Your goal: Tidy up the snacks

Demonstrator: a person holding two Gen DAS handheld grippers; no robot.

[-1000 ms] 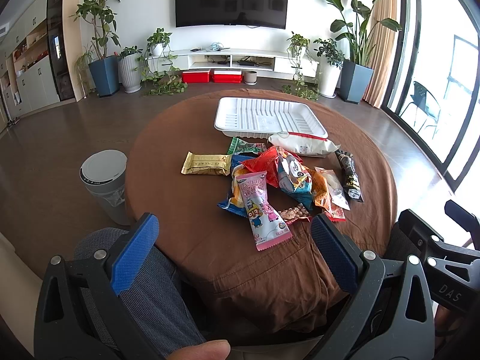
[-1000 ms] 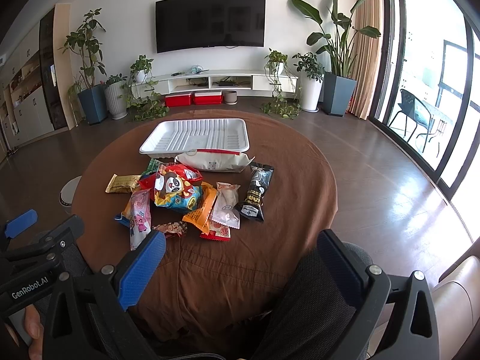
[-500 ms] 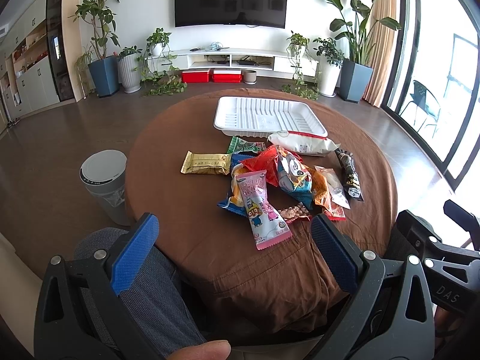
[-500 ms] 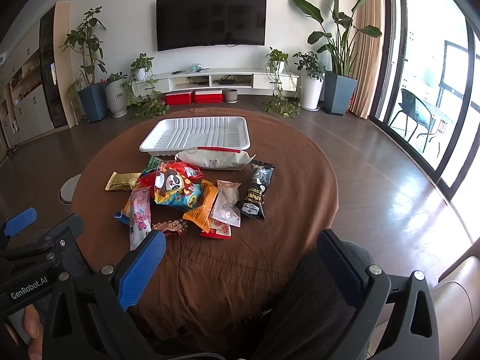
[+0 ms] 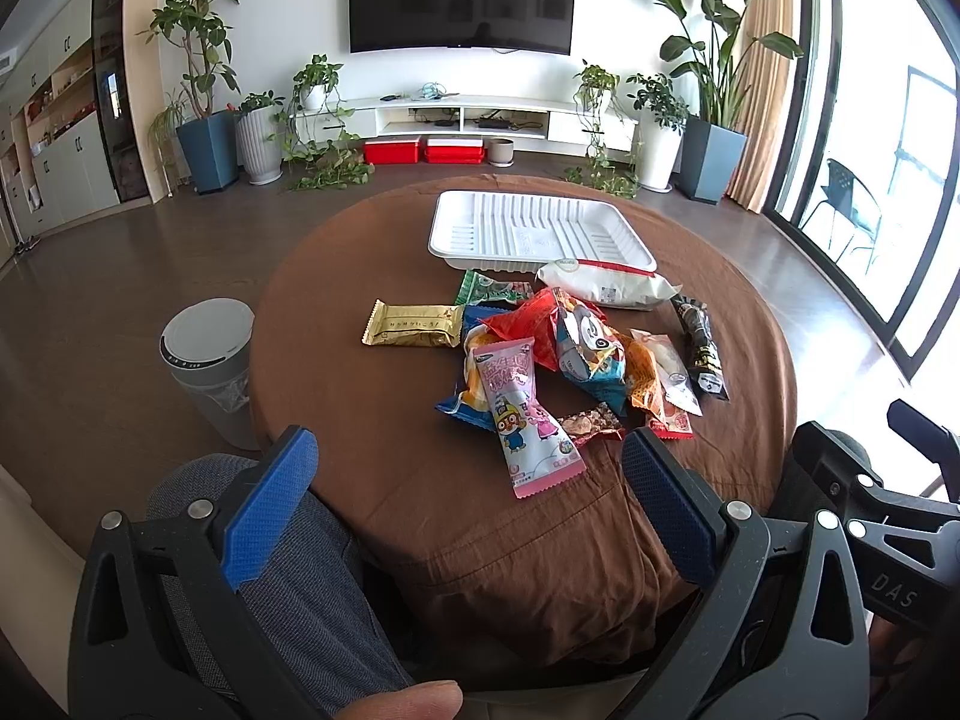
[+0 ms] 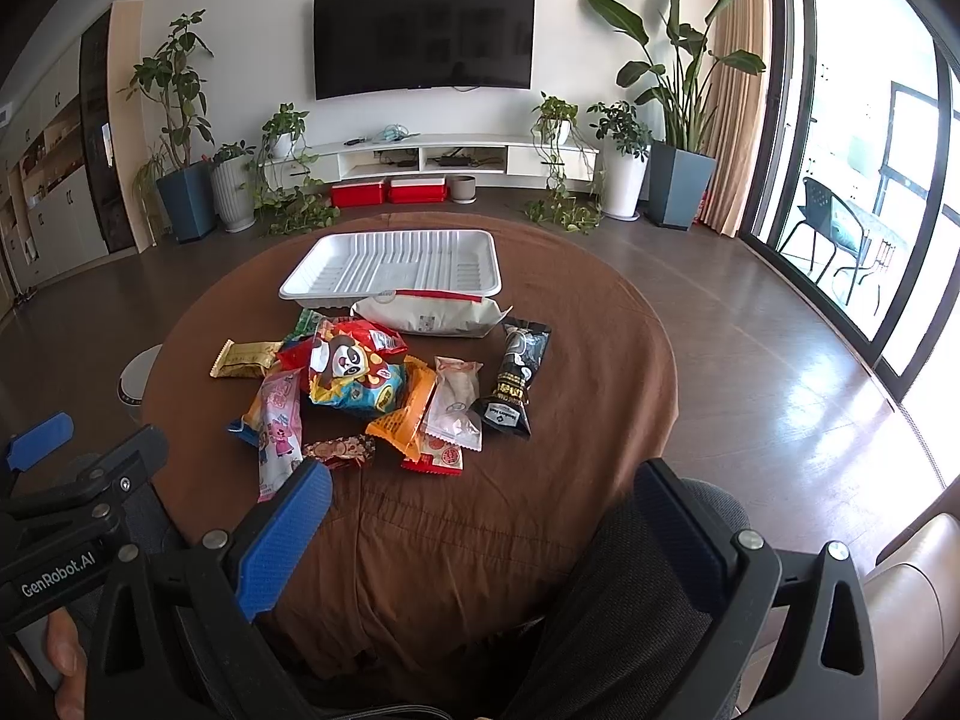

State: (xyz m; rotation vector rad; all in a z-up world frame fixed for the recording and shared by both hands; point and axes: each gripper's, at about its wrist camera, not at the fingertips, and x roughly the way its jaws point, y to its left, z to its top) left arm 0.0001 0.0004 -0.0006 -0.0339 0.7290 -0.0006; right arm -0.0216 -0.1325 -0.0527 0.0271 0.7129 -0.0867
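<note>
Hovering at the near edge of the table (image 5: 372,420), the left gripper (image 5: 468,504) and right gripper (image 6: 480,540) are both spread wide and empty. No packet appears moved yet: the snacks (image 5: 558,354) are lying heaped just before the empty white tray (image 5: 540,234). Next seems a reach for the pink packet (image 5: 525,420), topmost and nearest; overlapping wrappers are crowding it.

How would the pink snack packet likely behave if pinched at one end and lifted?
The pink packet looks like thin glossy film, so probably light and a bit slippery. It is long and flat, so it would likely droop. It overlaps the blue packet, which might shift.
</note>
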